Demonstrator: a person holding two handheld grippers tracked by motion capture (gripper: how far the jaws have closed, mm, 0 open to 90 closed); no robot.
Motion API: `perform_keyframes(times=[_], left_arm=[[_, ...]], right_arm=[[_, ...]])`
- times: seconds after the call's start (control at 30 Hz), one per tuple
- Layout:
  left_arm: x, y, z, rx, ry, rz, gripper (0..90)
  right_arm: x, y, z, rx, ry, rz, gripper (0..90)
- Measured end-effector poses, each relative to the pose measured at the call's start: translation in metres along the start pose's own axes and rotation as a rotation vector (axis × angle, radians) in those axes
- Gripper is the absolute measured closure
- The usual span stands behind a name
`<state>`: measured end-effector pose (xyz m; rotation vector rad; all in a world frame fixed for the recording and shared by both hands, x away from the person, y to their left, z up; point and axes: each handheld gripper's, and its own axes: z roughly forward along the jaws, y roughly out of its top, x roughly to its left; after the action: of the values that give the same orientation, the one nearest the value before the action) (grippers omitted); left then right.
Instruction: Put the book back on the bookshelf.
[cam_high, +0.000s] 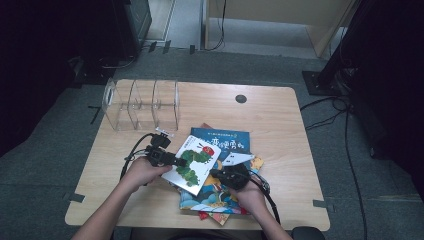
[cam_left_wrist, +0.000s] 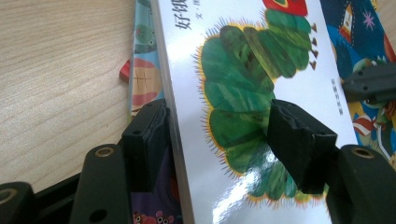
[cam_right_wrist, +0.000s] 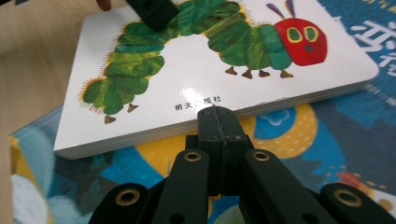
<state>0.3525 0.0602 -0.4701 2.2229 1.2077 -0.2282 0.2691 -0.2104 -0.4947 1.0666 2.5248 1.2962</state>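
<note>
Straddling the near edge of the caterpillar board book (cam_left_wrist: 261, 84) with my left fingers (cam_left_wrist: 299, 144), I have one pad under its spine side and the other resting over the green body on the cover; the gap is wide, and I judge the pads not yet pressing, so nothing is truly held. My right gripper (cam_right_wrist: 217, 123) has its fingers closed tight together with nothing between them, the tip set against the book's long edge, just above the blue picture book (cam_right_wrist: 299, 154) underneath. The white book lies tilted on top of the stack of picture books (cam_high: 220, 195), at the middle of the counter (cam_high: 280, 110), well apart from the clear divided organiser (cam_high: 142, 105) at the far left.

To do this well I would keep the right tip steady as a stop so the book cannot slide; squeeze the left on the cover and the underside together, deep enough to bite the thick board; then lift it slowly clear of the stack.
</note>
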Motion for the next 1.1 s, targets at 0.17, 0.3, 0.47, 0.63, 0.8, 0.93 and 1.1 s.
perform_keyframes(times=[0.17, 0.3, 0.47, 0.63, 0.8, 0.93, 1.1], left_arm=[[0.005, 0.002, -0.001, 0.005, -0.022, -0.023, 43.0], [0.013, 0.004, -0.003, 0.011, -0.064, -0.064, 50.6], [0.008, 0.011, -0.011, 0.008, -0.05, -0.039, 51.9], [0.005, 0.016, -0.026, -0.043, -0.133, -0.065, 56.7], [-0.008, 0.025, -0.042, -0.072, -0.185, -0.005, 64.3], [-0.031, 0.035, -0.038, 0.054, -0.19, 0.084, 64.8], [-0.045, 0.042, -0.028, 0.114, -0.119, 0.153, 66.5]], right_arm=[[0.001, 0.0, 0.0, 0.005, 0.007, -0.015, 90.0], [0.001, 0.0, 0.001, 0.001, 0.01, -0.017, 90.0], [0.001, 0.0, 0.001, 0.0, 0.013, -0.018, 90.0], [0.001, 0.0, 0.001, 0.0, 0.009, -0.025, 90.0], [0.001, 0.0, 0.001, -0.001, 0.011, -0.023, 90.0], [0.003, 0.002, 0.004, -0.002, 0.007, -0.024, 90.0], [0.003, 0.003, 0.005, -0.004, 0.018, -0.021, 86.0]])
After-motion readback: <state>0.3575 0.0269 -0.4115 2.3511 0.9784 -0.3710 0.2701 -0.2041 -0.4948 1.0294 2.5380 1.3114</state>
